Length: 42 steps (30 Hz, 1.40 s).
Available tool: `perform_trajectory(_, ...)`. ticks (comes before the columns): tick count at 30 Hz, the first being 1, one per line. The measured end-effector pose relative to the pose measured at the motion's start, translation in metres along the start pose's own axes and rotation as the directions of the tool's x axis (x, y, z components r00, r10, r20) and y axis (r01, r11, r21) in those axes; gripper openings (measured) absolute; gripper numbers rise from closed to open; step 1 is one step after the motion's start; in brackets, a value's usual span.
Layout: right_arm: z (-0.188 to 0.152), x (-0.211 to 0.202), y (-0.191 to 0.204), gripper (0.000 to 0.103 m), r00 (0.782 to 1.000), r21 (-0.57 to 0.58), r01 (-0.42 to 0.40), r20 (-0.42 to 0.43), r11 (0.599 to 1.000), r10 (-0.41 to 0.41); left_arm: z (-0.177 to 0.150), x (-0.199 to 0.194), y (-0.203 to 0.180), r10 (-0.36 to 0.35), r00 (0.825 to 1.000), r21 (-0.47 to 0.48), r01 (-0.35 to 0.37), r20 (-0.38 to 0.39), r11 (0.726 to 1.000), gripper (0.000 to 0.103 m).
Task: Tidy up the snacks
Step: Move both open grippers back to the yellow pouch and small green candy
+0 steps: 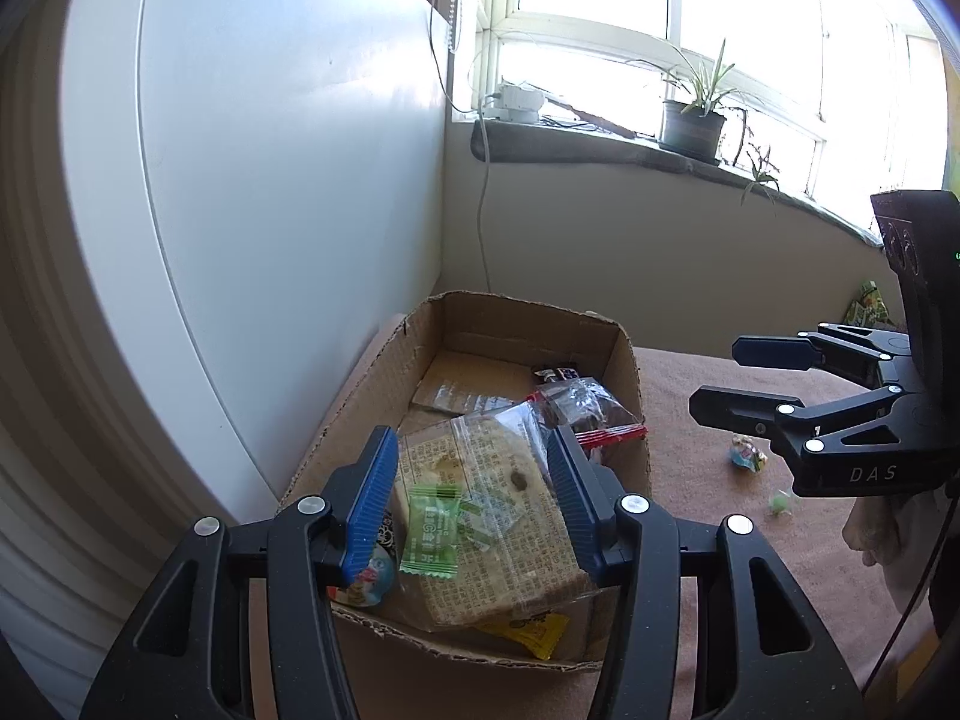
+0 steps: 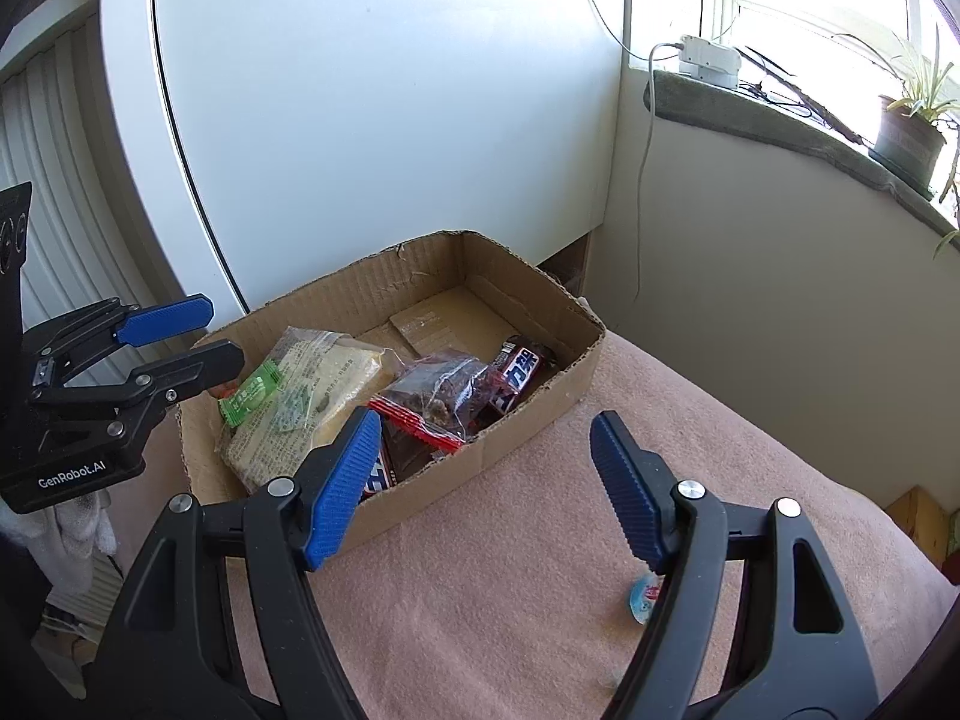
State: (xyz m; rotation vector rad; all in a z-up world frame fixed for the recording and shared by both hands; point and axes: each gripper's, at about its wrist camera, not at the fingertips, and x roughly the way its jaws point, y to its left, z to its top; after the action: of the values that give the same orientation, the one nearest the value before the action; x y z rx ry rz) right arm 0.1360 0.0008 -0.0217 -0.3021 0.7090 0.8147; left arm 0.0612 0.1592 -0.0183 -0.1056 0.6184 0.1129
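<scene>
The left gripper (image 1: 474, 498) hangs over the near end of the cardboard box (image 1: 624, 372), jaws parted and nothing pinched; the cracker packet (image 1: 510, 516) and the green candy (image 1: 431, 531) lie beneath them inside the box. The right gripper (image 2: 486, 486) has its jaws wide apart and empty, above the pink-covered bench (image 2: 480, 588) just outside the box's near wall.

Risk, as I judge it: two small wrapped candies (image 1: 747, 455) remain loose on the bench, small and slippery enough to squirt from a pinch or be nudged toward the edge. A jaw could also catch the box's ragged rim and drag the light box.

The left view shows both loose candies at right centre; the right view shows only one, half hidden behind its own jaw at lower right. The right view shows the chocolate bar (image 2: 519, 375) and the red-edged packet (image 2: 438, 399) plainly.
</scene>
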Motion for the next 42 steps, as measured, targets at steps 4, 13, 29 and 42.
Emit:
perform_trajectory(4,-0.012,-0.017,-0.02,0.075,1.0,0.024,0.03,0.005,0.999,-0.03,0.001,-0.003,-0.011,-0.022,1.0,0.012,0.022,0.008,1.0,0.051)
perform_trajectory(13,-0.052,-0.046,-0.071,0.075,0.994,0.096,0.107,-0.019,0.99,-0.105,0.004,-0.003,-0.046,-0.077,0.997,0.039,0.076,0.015,0.996,0.051)
perform_trajectory(29,-0.115,-0.036,-0.078,0.063,0.992,0.064,0.056,-0.12,0.996,-0.048,-0.005,0.031,-0.135,-0.217,0.973,0.127,0.226,-0.084,0.966,0.051)
perform_trajectory(42,-0.126,-0.016,-0.077,0.047,0.99,0.075,0.005,-0.142,0.997,0.006,-0.01,0.086,-0.171,-0.275,0.938,0.13,0.306,-0.213,0.943,0.051)
